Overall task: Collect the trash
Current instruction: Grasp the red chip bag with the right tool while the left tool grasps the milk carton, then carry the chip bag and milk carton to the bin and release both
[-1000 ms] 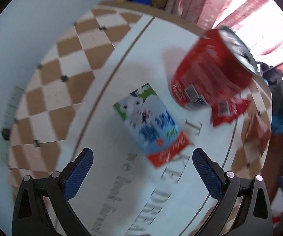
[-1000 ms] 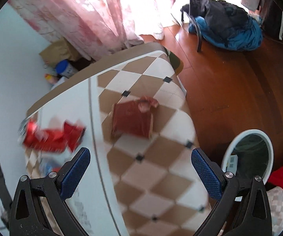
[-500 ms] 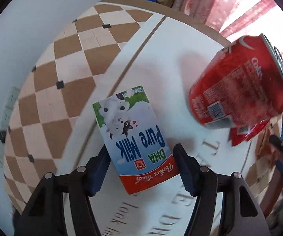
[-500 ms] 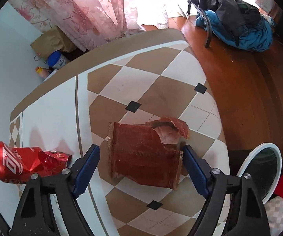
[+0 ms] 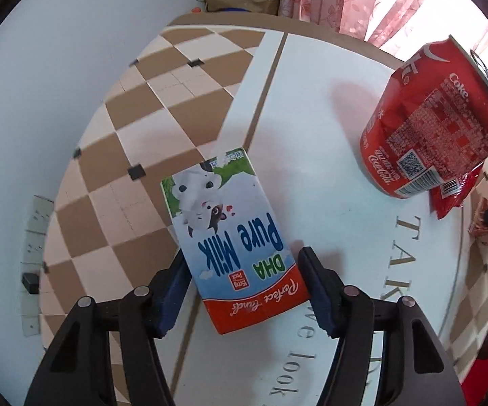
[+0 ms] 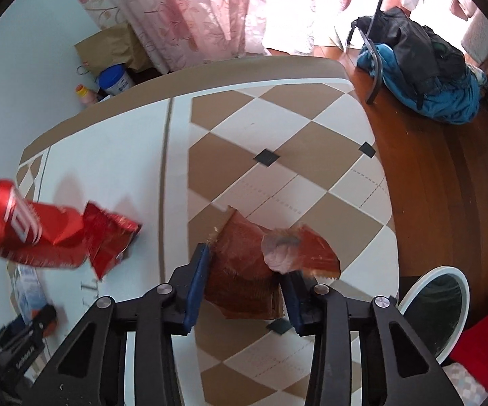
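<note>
My left gripper (image 5: 244,287) is clenched on the milk carton (image 5: 230,240), which lies flat on the bench (image 5: 311,108), both blue pads against its sides; the dented red cola can (image 5: 433,118) stands beyond and to the right of the carton, touching a red wrapper (image 5: 450,193). My right gripper (image 6: 244,282) grasps a torn brown-red snack packet (image 6: 244,270) on the checkered part of the bench, to the right of the can; a white-rimmed bin (image 6: 437,308) sits beside the bench's right edge.

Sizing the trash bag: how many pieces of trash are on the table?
4: milk carton in left jaws, brown wrapper in right jaws, cola can mid-table, red wrapper beside it. Others may be hidden.
</note>
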Demonstrator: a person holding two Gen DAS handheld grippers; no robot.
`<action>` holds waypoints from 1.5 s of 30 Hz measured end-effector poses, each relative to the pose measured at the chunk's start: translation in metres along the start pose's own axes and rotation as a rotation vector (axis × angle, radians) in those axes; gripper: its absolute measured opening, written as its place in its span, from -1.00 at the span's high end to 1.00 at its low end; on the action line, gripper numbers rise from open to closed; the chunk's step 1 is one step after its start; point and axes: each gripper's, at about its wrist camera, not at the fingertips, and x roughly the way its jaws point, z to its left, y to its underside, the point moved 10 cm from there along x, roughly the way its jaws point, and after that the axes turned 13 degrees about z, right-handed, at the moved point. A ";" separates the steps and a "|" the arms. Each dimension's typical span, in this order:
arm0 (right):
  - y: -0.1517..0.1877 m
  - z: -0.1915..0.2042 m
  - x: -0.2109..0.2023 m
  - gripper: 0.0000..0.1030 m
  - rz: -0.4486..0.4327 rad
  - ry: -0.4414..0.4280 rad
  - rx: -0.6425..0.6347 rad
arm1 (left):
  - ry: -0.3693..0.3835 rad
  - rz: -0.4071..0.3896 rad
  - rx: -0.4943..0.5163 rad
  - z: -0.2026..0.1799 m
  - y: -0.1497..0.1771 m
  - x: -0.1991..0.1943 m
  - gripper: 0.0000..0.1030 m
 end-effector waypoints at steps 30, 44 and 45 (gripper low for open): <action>0.136 -0.004 -0.181 0.38 -0.244 -0.309 0.012 | 0.094 -0.402 0.291 -0.088 0.099 -0.212 -0.11; 0.221 -0.232 -0.254 0.38 -0.386 -0.253 0.281 | 0.252 -0.449 0.616 -0.297 0.175 -0.267 -0.10; 0.225 -0.245 -0.251 0.38 -0.382 -0.245 0.297 | 0.258 -0.437 0.639 -0.311 0.182 -0.263 -0.10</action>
